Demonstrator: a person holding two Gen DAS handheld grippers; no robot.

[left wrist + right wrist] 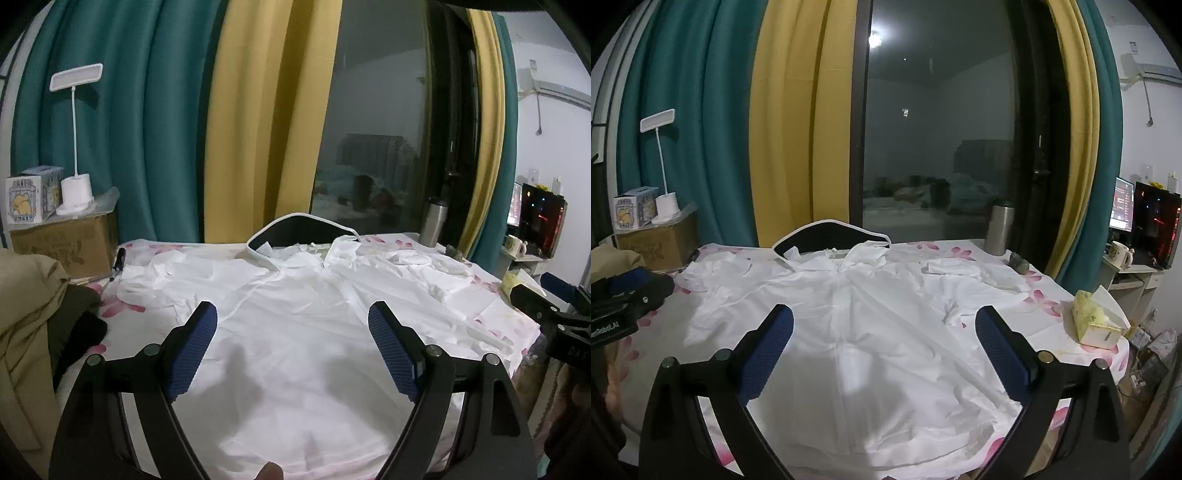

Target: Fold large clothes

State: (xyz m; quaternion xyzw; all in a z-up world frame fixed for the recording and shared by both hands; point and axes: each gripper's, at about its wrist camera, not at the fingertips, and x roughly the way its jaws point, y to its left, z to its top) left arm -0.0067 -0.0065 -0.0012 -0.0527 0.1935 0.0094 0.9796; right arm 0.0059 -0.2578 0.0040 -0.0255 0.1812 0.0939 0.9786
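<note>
Only containers around are a steel travel mug (999,229) and a yellow tissue box (1095,323) with a tissue poking out, both off to the right gripper's (884,328) far right. The big white zip-front garment (857,332) lies spread flat on the flowered tablecloth (1045,295) right under and ahead of both grippers. The left gripper (293,325) and the right one both hang over it with fingers wide apart, and a cardboard box (62,245) with a white desk lamp (75,195) on top sits far left.

The white garment (871,332) is thin, matt cloth, creased and wrinkled all over, and it lies on a surface (1052,310) covered with smooth cloth printed in pink flowers. Each claw, left (291,325) and right (884,328), has matt black plastic arms and fingertips (1001,354) faced with rough, dimpled blue pads. Behind stand a brushed-metal tumbler (999,230) with a dull sheen, a plain brown cardboard box (64,247), a smooth white plastic lamp (75,140), and heavy matt curtains (790,122) beside glossy window glass (938,122).
</note>
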